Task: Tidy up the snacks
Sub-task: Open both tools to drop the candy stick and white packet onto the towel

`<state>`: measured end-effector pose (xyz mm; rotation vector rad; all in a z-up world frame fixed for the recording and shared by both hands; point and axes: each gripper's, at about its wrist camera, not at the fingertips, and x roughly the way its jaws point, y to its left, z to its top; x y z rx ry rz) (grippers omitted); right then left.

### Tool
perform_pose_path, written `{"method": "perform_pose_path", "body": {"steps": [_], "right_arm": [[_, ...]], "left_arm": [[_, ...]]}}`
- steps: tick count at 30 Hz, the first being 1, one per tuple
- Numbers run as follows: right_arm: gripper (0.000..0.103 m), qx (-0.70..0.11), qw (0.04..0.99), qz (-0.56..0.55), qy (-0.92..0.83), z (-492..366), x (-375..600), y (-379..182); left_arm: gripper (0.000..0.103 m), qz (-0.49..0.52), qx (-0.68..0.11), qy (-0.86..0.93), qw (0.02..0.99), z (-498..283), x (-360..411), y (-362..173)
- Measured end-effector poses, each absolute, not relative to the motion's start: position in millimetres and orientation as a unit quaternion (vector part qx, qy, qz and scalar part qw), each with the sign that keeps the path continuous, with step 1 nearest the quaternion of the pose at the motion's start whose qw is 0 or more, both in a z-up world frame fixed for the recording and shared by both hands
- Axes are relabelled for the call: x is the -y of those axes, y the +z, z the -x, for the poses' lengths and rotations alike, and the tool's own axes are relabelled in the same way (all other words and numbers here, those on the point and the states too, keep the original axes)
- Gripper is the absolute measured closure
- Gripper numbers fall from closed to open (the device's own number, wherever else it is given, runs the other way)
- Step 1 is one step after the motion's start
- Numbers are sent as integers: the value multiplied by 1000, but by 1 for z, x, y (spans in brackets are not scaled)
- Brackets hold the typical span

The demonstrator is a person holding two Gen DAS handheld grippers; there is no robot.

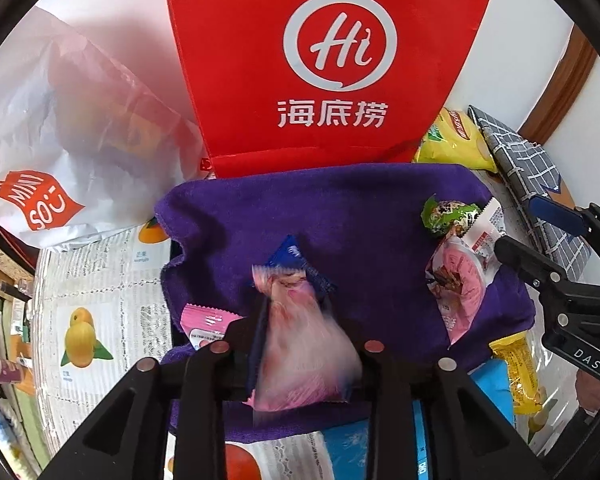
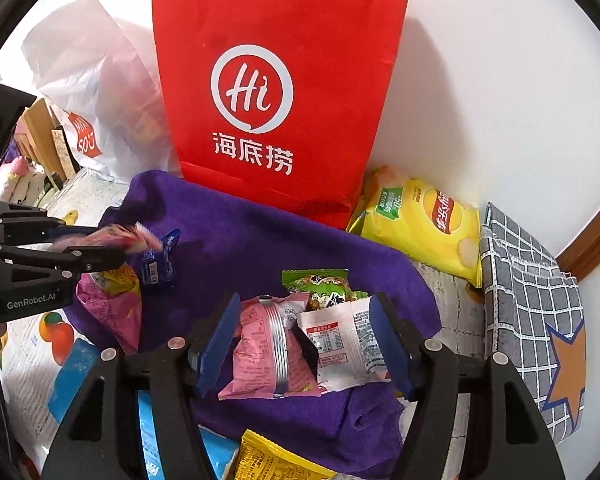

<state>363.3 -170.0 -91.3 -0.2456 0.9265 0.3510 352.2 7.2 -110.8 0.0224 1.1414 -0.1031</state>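
Left wrist, pink packet (image 1: pixel 300 344) inside left gripper (image 1: pixel 296 350)

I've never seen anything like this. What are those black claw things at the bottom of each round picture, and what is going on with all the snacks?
Those claws are hand-held grippers: a person holds one in each hand, and each carries a wide-angle camera looking out along its two fingers. So one picture comes from the left tool, the other from the right.

The left gripper is shut on a pink snack packet, blurred by motion. The right gripper is open, its blue pads either side of a pink and white packet lying on a purple towel. A green snack lies beyond it. Behind stand a red paper bag, a white plastic bag and a yellow chip bag.
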Motion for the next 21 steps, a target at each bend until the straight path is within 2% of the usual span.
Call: {"method": "perform_pose_path", "body": {"steps": [3, 7, 10, 16, 18, 21], "right_arm": [[37, -442, 874, 116, 167, -363, 171, -90], [37, -437, 877, 112, 168, -361, 173, -85], [32, -431, 881, 112, 159, -360, 173, -82], [24, -421, 888, 109, 147, -358, 173, -77], [20, -418, 891, 107, 139, -358, 172, -75], [20, -409, 896, 113, 131, -355, 170, -71]], "left_arm": [[68, -11, -537, -49, 842, -352, -8, -108], [54, -2, -531, -55, 845, -351, -10, -105], [52, 7, -529, -64, 846, -349, -9, -103], [40, 15, -504, -73, 861, -344, -10, -90], [40, 18, -498, -75, 864, -342, -11, -86], [38, 21, -493, -78, 866, -340, -11, -81]]}}
